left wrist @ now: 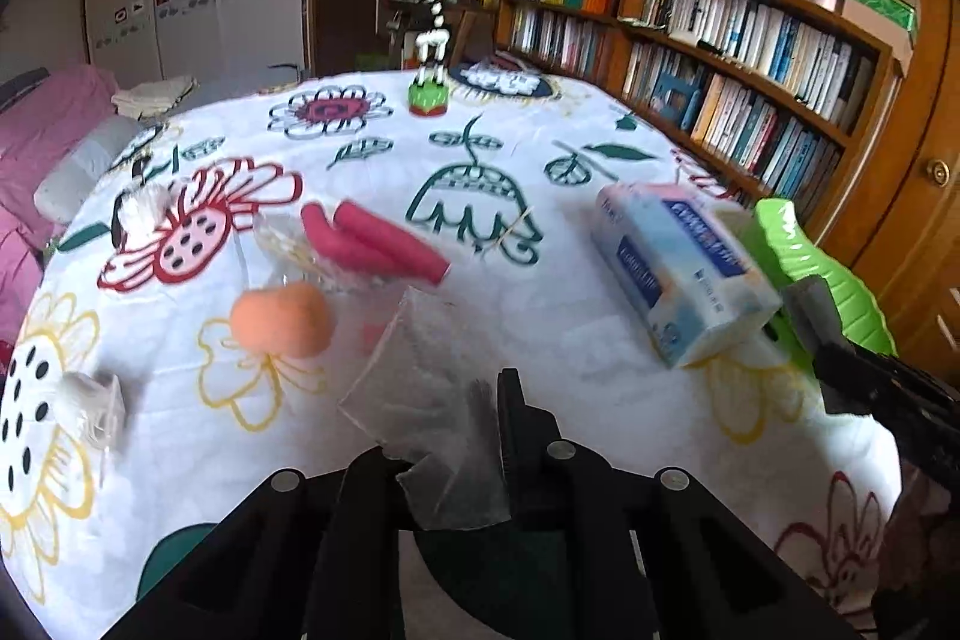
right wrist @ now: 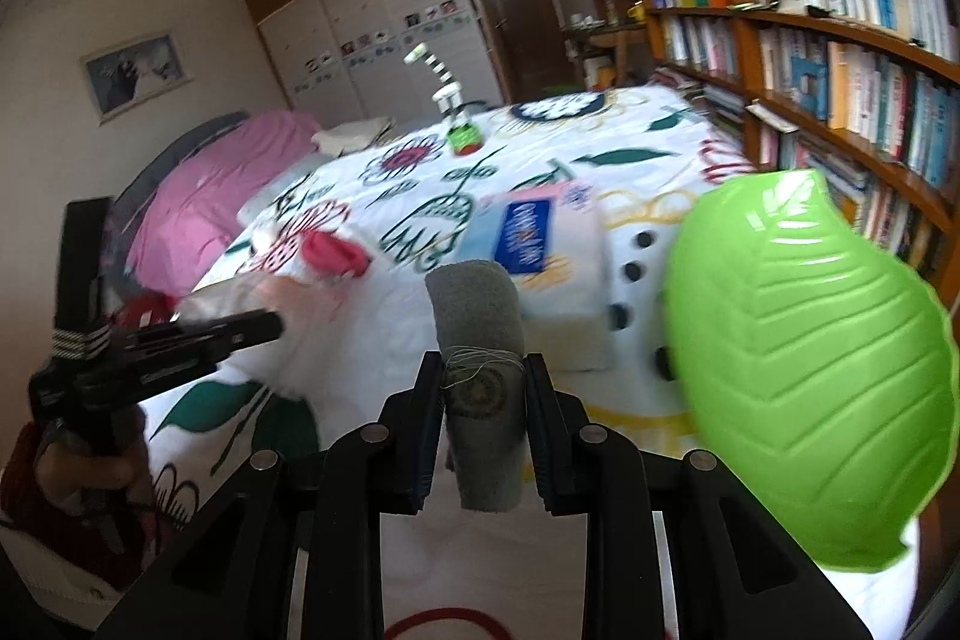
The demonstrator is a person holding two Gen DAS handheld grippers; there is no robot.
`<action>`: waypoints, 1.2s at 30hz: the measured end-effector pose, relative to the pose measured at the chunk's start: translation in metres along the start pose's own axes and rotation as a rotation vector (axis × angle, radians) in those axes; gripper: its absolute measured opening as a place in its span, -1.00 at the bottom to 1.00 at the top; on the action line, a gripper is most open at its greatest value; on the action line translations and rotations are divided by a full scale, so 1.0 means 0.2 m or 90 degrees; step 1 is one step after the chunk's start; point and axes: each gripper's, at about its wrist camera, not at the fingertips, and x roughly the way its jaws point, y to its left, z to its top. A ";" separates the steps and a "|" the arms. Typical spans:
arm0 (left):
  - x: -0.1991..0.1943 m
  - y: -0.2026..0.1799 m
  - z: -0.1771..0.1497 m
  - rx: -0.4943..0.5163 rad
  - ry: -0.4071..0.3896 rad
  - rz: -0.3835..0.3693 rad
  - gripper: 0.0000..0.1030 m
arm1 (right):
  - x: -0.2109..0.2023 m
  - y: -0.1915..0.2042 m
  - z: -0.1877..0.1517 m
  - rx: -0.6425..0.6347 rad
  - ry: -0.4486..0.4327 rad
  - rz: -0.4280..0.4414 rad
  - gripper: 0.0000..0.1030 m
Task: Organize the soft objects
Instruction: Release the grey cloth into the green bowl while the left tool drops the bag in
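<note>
My left gripper (left wrist: 489, 400) is shut on a corner of a clear plastic bag (left wrist: 420, 376), held just above the flowered bed cover (left wrist: 540, 130). Beyond it lie an orange foam ball (left wrist: 282, 319) and a pink-red rolled pair of socks (left wrist: 372, 244). In the right wrist view my right gripper (right wrist: 483, 364) is shut on a grey rolled sock (right wrist: 477, 316) that stands upright between its fingers. A green leaf-shaped tray (right wrist: 810, 370) lies close to its right. The left gripper (right wrist: 264, 325) shows at the left of that view with the bag (right wrist: 282, 298).
A blue and white tissue pack (left wrist: 678, 268) lies left of the green tray (left wrist: 822, 268). Small white wrapped items (left wrist: 90, 400) sit at the cover's left edge. A toy giraffe on a green base (left wrist: 429, 97) stands at the far end. Bookshelves (left wrist: 750, 58) run along the right.
</note>
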 end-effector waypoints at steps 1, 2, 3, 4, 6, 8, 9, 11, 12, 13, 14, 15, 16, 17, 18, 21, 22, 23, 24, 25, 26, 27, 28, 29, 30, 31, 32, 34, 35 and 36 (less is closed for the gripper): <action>-0.01 -0.01 0.01 0.003 -0.005 -0.001 -0.75 | -0.02 -0.02 0.01 0.005 -0.006 -0.008 -0.48; -0.03 -0.02 0.02 0.007 -0.010 -0.002 -0.75 | -0.04 -0.06 0.02 0.014 -0.014 -0.019 -0.48; -0.04 -0.04 0.03 0.011 -0.016 -0.005 -0.75 | -0.05 -0.08 0.02 0.019 -0.019 -0.027 -0.48; -0.05 -0.04 0.04 0.014 -0.021 -0.007 -0.75 | -0.07 -0.12 0.02 0.027 -0.026 -0.041 -0.48; -0.07 -0.07 0.05 0.022 -0.029 -0.011 -0.75 | -0.10 -0.18 0.03 0.043 -0.033 -0.063 -0.48; -0.08 -0.11 0.07 0.034 -0.033 -0.018 -0.75 | -0.13 -0.24 0.03 0.059 -0.038 -0.086 -0.48; -0.07 -0.12 0.08 0.039 -0.034 -0.021 -0.75 | -0.14 -0.27 0.03 0.066 -0.040 -0.098 -0.48; -0.08 -0.16 0.10 0.047 -0.035 -0.030 -0.75 | -0.16 -0.32 0.02 0.078 -0.038 -0.121 -0.48; -0.08 -0.18 0.11 0.051 -0.036 -0.035 -0.75 | -0.16 -0.35 0.02 0.081 -0.037 -0.138 -0.48; -0.08 -0.20 0.11 0.056 -0.037 -0.039 -0.75 | -0.17 -0.37 0.01 0.081 -0.036 -0.160 -0.48; -0.08 -0.22 0.12 0.063 -0.039 -0.045 -0.75 | -0.17 -0.39 0.00 0.079 -0.034 -0.174 -0.47; -0.07 -0.24 0.13 0.068 -0.039 -0.051 -0.75 | -0.17 -0.41 -0.01 0.080 -0.031 -0.183 -0.47; -0.07 -0.27 0.14 0.072 -0.037 -0.064 -0.75 | -0.17 -0.42 -0.01 0.085 -0.029 -0.187 -0.47; -0.07 -0.29 0.15 0.073 -0.036 -0.073 -0.75 | -0.17 -0.45 -0.02 0.093 -0.027 -0.191 -0.47; -0.06 -0.32 0.16 0.077 -0.036 -0.085 -0.75 | -0.17 -0.47 -0.03 0.098 -0.026 -0.195 -0.47; -0.06 -0.41 0.19 0.093 -0.040 -0.109 -0.75 | -0.19 -0.51 -0.04 0.107 -0.022 -0.199 -0.46; -0.06 -0.44 0.20 0.100 -0.042 -0.117 -0.75 | -0.19 -0.52 -0.04 0.109 -0.022 -0.199 -0.45; -0.07 -0.46 0.21 0.105 -0.044 -0.124 -0.75 | -0.20 -0.52 -0.04 0.110 -0.023 -0.199 -0.45; -0.07 -0.49 0.22 0.113 -0.046 -0.134 -0.75 | -0.21 -0.53 -0.05 0.111 -0.025 -0.199 -0.43; -0.06 -0.52 0.23 0.119 -0.046 -0.142 -0.75 | -0.22 -0.53 -0.05 0.111 -0.028 -0.200 -0.33; -0.06 -0.55 0.23 0.123 -0.045 -0.150 -0.75 | -0.22 -0.54 -0.05 0.112 -0.030 -0.202 -0.20; -0.06 -0.58 0.24 0.130 -0.044 -0.163 -0.75 | -0.23 -0.54 -0.05 0.113 -0.035 -0.204 -0.16; -0.05 -0.60 0.24 0.134 -0.043 -0.171 -0.75 | -0.24 -0.54 -0.05 0.113 -0.040 -0.206 -0.16; -0.04 -0.64 0.25 0.140 -0.040 -0.183 -0.75 | -0.24 -0.54 -0.05 0.112 -0.043 -0.210 -0.16; -0.03 -0.66 0.25 0.142 -0.035 -0.192 -0.75 | -0.24 -0.55 -0.05 0.115 -0.044 -0.211 -0.16; -0.01 -0.70 0.25 0.146 -0.025 -0.211 -0.75 | -0.25 -0.55 -0.04 0.119 -0.046 -0.210 -0.16; 0.00 -0.72 0.25 0.147 -0.020 -0.222 -0.75 | -0.25 -0.55 -0.04 0.122 -0.048 -0.208 -0.16; 0.03 -0.78 0.26 0.152 -0.011 -0.241 -0.75 | -0.26 -0.55 -0.04 0.119 -0.051 -0.214 -0.16; 0.04 -0.80 0.25 0.157 -0.007 -0.250 -0.75 | -0.27 -0.55 -0.04 0.116 -0.055 -0.220 -0.16; 0.05 -0.84 0.26 0.164 -0.003 -0.255 -0.75 | -0.28 -0.55 -0.04 0.115 -0.058 -0.224 -0.16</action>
